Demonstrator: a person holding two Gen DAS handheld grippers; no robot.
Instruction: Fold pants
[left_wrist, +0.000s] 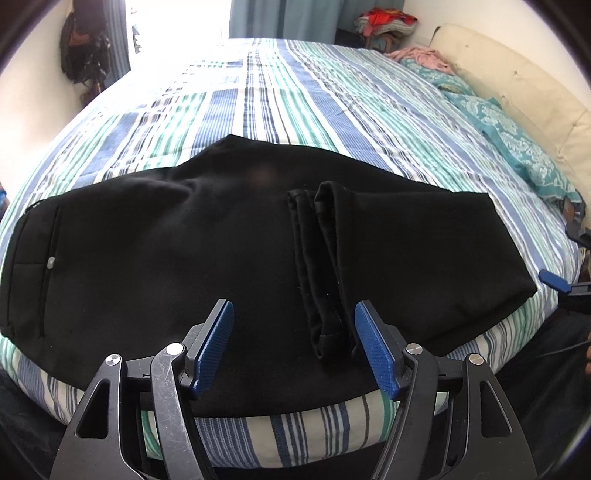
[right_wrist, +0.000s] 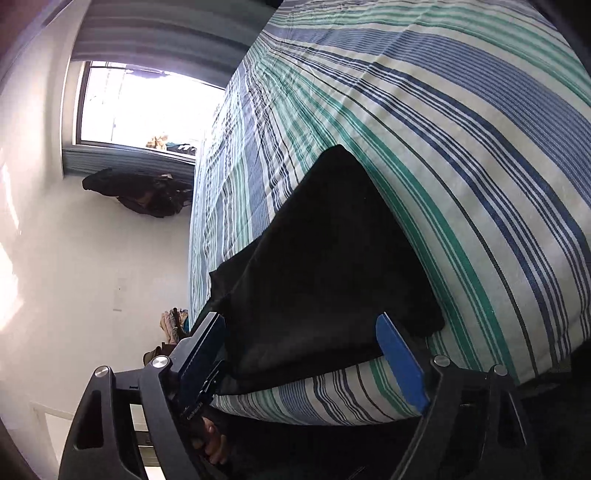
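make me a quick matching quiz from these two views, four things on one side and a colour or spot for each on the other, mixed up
Things:
1. pants
2. bedspread
3. pillow
4. left gripper

Colour or spot:
A. teal with a pale pattern, along the right side of the bed by the cream headboard
B. black, spread across the near edge of the bed with the leg hems folded on top
C. open, blue pads either side of the folded hems
D. blue, green and white stripes

Pairs: 1-B, 2-D, 3-A, 4-C
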